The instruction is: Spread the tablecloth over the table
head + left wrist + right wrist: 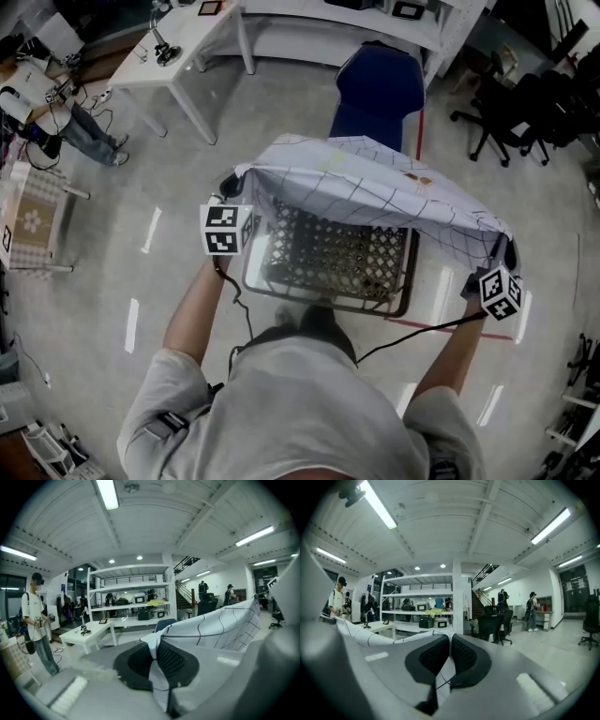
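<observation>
No readable text, brands or numbers here tbh; the marker cube [225, 230] and its twin [500, 292] only show black-and-white squares.

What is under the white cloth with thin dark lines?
A small table with a dark lattice top shows beneath the white lined cloth; its far part is covered.

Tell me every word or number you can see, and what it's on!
None can be read.
On the left marker cube and right marker cube: black-and-white squares, no letters.
On the tablecloth: grid lines only.
On the shelf boxes: too small to read.
</observation>
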